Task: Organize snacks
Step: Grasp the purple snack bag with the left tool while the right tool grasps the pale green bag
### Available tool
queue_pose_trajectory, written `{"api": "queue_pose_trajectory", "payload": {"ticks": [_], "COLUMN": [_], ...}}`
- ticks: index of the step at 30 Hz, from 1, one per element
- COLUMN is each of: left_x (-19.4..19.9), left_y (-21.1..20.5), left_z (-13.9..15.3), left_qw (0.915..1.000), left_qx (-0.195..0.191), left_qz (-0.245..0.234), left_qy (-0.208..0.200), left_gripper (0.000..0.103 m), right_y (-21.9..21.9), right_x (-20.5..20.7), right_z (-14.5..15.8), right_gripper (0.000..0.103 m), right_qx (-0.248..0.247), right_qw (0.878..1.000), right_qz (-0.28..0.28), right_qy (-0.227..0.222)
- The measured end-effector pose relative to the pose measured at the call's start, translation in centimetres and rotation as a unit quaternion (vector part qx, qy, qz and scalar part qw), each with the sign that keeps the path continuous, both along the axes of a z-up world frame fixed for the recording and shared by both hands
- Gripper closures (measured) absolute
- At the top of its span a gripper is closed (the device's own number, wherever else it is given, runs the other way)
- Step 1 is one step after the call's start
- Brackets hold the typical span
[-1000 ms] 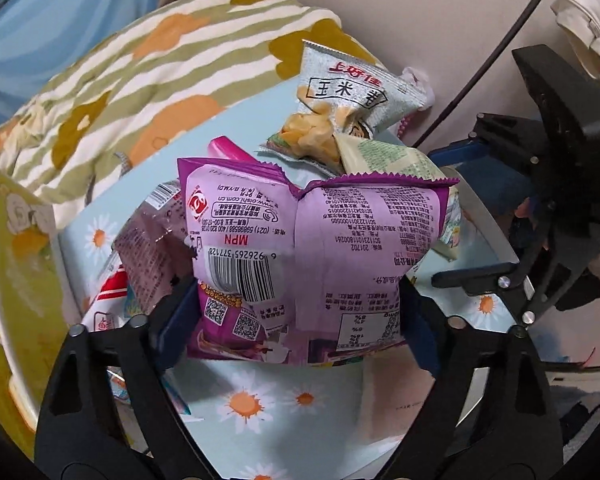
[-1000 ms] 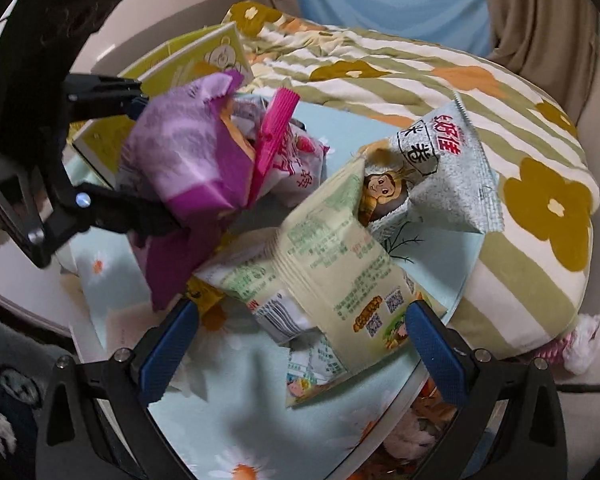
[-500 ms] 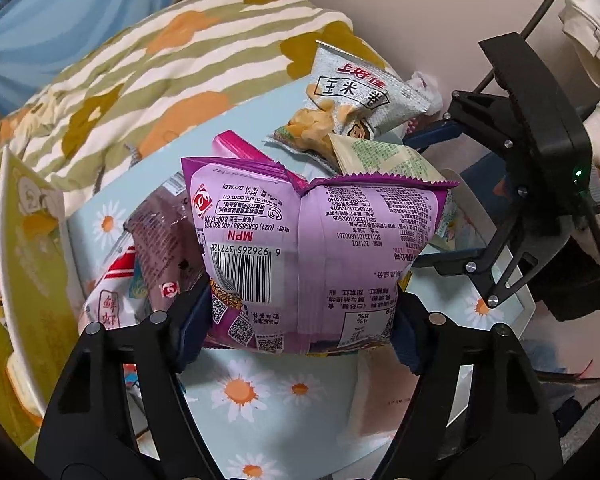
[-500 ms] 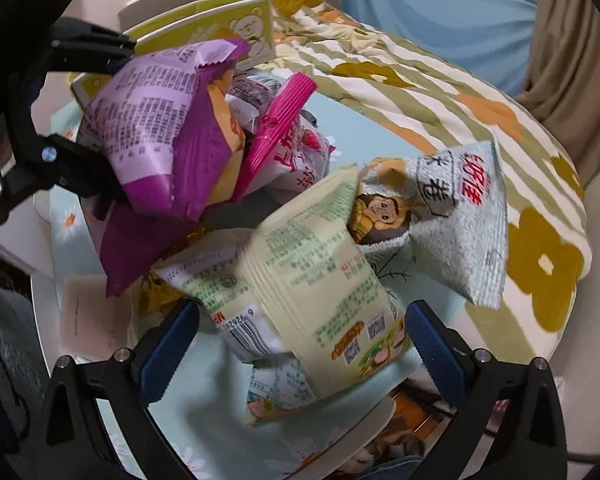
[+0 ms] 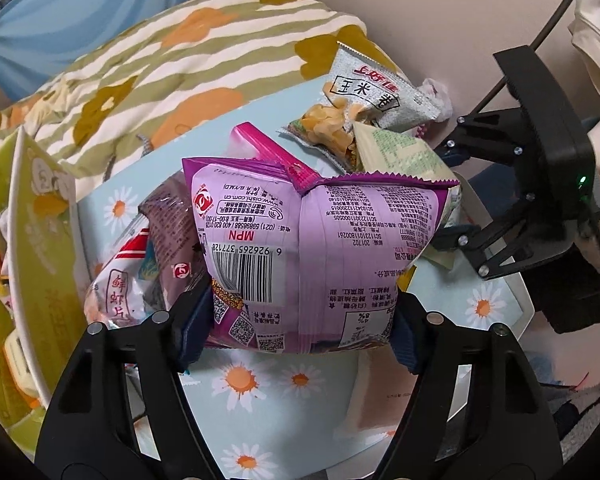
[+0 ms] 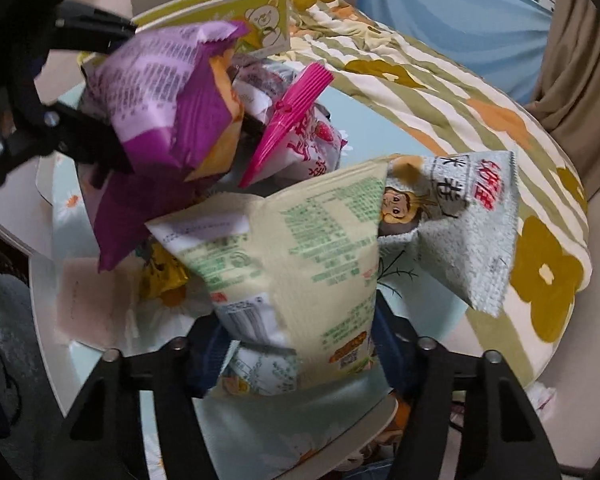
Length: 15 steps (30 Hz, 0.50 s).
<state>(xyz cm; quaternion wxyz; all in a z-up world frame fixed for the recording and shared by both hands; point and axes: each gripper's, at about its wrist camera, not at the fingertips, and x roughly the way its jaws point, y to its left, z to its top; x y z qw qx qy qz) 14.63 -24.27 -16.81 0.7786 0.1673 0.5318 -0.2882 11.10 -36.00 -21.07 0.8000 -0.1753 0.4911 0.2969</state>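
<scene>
Two claws each grip a snack: left claw point(image 5: 300, 320) clamps the purple bag point(image 5: 312, 248), right claw point(image 6: 296, 356) the pale green bag point(image 6: 300, 264).

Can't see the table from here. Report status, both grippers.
Left gripper shut on purple bag. Right gripper shut on pale green bag. Grey bag and pink-topped bag crowd the daisy-print tabletop.

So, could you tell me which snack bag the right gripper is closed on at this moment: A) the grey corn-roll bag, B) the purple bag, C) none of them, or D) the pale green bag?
D: in the right wrist view, the right gripper has both fingers pressed into the pale green bag, while the purple bag sits in the left gripper.
</scene>
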Motion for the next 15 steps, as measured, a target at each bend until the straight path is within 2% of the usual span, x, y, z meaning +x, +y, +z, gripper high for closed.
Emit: {"api": "queue_pose_trajectory", "payload": {"ticks": [8,15], "left_x": [-1.3,-2.4], "left_y": [1.2,3.3], "left_z": [2.4,6.4], "left_qw": [0.9996,0.9969], "left_qx": [-0.021,-0.047], "left_qz": [0.006,0.029], "left_qy": [-0.020,-0.056], "left_gripper": [0.031,0.031], "right_y": [0.0,0.3], "right_x": [-1.8,-3.6], "right_z": [2.8,6.5], "right_gripper": [0.051,0.051], "right_qx": [0.011,0.029], "right_qw": [1.000,0.998], "right_qz": [-0.023,-0.050], "right_qy": [-0.011,-0.032]}}
